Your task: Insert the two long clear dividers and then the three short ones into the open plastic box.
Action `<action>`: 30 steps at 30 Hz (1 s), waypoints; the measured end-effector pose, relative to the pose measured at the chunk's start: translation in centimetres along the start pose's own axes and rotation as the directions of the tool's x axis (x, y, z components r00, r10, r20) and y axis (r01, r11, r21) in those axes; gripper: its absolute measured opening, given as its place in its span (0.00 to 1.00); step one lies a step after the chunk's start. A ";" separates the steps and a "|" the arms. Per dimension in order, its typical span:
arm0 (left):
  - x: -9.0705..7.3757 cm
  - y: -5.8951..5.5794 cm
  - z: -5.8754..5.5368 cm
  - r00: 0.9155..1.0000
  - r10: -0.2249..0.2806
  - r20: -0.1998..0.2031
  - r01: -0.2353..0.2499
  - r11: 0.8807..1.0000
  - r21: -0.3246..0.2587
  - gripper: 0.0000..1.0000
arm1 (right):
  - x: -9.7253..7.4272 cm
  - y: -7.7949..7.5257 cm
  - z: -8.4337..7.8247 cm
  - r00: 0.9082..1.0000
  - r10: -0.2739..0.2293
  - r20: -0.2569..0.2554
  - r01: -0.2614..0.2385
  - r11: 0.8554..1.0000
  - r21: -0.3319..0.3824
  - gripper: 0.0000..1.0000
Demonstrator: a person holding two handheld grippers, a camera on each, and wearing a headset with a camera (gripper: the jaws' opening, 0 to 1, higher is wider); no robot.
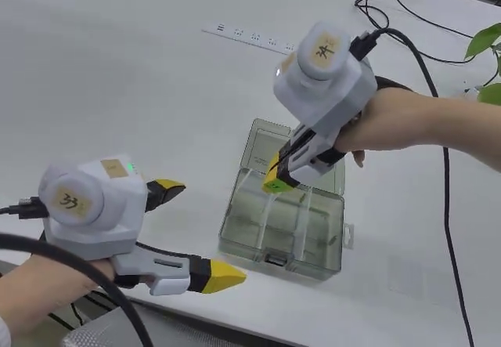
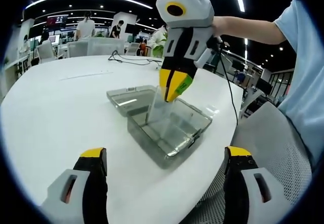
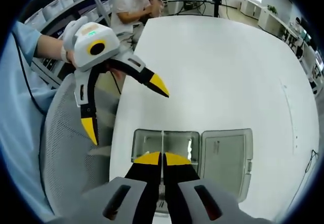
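Pinching a clear divider [image 2: 159,115] between its yellow-tipped jaws, the right hand-held gripper [image 1: 279,178] hangs over the open plastic box [image 1: 235,242], pointing down into it. The jaws are pressed together on the panel's top edge. In the left gripper view the divider stands nearly upright, leaning a little, with its lower edge down inside the tray. In the right gripper view it shows edge-on as a thin line crossing the tray just ahead of the closed tips.

The box sits on the white worktop [image 1: 117,88], with its tray on the person's side and its lid [image 1: 266,137] folded back flat on the far side. A small latch tab [image 1: 275,261] shows on the tray's near wall. Faint lines run through the tray (possibly panels already seated, though the clear plastic makes it hard to tell how many).

The left hand-held gripper [image 1: 205,231] is held to the left of the box, above the worktop's near edge, with its jaws spread wide and nothing between them.

Farther back on the worktop lies a white power strip [image 1: 250,37]. A black cable [image 1: 435,104] trails from the right hand-held gripper, and green leaves [image 1: 484,41] show at the right edge.
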State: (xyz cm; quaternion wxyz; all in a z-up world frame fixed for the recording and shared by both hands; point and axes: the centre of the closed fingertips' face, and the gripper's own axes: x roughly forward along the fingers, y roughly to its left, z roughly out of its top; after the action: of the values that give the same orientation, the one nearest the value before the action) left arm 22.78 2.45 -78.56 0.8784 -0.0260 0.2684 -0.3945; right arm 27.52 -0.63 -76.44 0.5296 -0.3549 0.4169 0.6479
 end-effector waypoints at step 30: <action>0.1 0.1 -0.2 1.000 -0.003 0.005 0.003 1.000 -0.023 0.94 | 2.8 -0.2 -0.4 0.994 -0.057 -0.089 0.059 0.998 0.022 0.02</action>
State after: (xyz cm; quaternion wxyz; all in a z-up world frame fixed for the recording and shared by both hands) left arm 22.77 2.49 -78.82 0.8781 -0.0373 0.2707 -0.3928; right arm 27.17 0.07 -79.17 0.5336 -0.3887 0.4373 0.6108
